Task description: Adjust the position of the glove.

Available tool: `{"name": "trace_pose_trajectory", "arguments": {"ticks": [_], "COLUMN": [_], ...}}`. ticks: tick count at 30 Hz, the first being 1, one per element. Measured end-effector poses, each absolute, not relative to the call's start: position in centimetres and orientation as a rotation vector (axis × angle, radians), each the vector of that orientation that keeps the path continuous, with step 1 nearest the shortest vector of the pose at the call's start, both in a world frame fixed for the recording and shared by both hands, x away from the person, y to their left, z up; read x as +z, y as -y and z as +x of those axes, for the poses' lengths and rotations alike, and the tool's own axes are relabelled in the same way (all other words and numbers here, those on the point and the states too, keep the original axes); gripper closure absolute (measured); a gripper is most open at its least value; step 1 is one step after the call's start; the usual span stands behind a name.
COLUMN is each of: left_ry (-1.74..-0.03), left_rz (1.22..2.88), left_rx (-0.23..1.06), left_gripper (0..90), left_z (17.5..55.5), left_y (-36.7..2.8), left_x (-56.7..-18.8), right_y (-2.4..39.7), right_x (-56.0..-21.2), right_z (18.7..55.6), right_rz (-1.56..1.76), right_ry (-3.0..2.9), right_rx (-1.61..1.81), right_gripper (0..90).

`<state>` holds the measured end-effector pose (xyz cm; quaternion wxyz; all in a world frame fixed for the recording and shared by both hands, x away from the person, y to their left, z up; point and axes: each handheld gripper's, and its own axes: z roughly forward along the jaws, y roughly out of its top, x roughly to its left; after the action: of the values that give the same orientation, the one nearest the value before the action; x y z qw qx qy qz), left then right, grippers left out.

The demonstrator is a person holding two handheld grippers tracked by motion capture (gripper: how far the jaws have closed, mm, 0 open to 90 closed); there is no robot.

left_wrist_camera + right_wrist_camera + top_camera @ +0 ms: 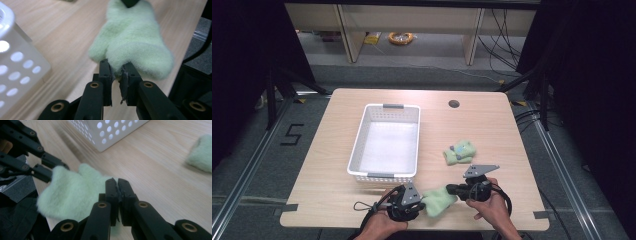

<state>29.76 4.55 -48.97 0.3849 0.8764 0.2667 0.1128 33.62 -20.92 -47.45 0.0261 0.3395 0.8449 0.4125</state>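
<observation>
Green fuzzy mitten (438,200) is stretched between both grippers above the near edge of the wooden table (492,125). Left gripper (422,199) has its jaws clamped on one end of it; right gripper (451,190) has its jaws pinched on the opposite end. White perforated basket (362,145) stands left of centre. Second green mitten (459,151) lies on the table right of the basket, well apart from the held one
</observation>
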Motion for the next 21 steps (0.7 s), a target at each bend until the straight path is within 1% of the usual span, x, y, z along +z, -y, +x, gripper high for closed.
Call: {"name": "trace_pose_trajectory", "arguments": {"ticks": [1,4,6,8,12,13,14,17,18,21], "left_ry": [-0.659,-0.665,-0.651,-0.636,-0.661,-0.637,-0.669,-0.648,-0.640,-0.667], "left_rz": [2.248,2.244,2.263,2.274,2.263,2.282,2.265,2.280,2.288,2.273], "left_rx": [0.310,0.292,0.304,0.312,0.280,0.298,0.275,0.283,0.307,0.279], "left_gripper": [79.9,80.3,80.4,80.5,80.5,80.4,80.4,80.3,80.2,79.9], "left_z": [30.1,30.6,30.9,31.3,31.7,31.9,31.8,31.8,31.9,31.8], "left_y": [-4.6,-4.0,-3.7,-3.4,-2.8,-2.9,-2.7,-2.6,-2.7,-2.6], "left_x": [-48.9,-49.0,-49.1,-49.2,-49.7,-49.7,-50.0,-50.1,-50.2,-50.3], "right_y": [21.2,21.9,22.2,22.4,22.7,22.9,22.9,23.0,23.1,22.8], "right_x": [-47.5,-47.5,-47.6,-47.7,-47.9,-48.1,-48.3,-48.9,-49.1,-49.4], "right_z": [33.5,33.2,32.8,32.7,32.3,32.3,32.2,32.2,32.2,32.2], "right_rz": [1.049,1.076,1.138,1.114,1.139,1.110,1.125,1.140,1.145,1.168], "right_ry": [-2.606,-2.590,-2.596,-2.582,-2.604,-2.590,-2.594,-2.599,-2.603,-2.610], "right_rx": [1.302,1.291,1.300,1.287,1.270,1.257,1.245,1.214,1.201,1.189], "right_gripper": [87.7,87.7,87.7,87.7,87.7,87.7,87.7,87.6,87.6,87.3]}}
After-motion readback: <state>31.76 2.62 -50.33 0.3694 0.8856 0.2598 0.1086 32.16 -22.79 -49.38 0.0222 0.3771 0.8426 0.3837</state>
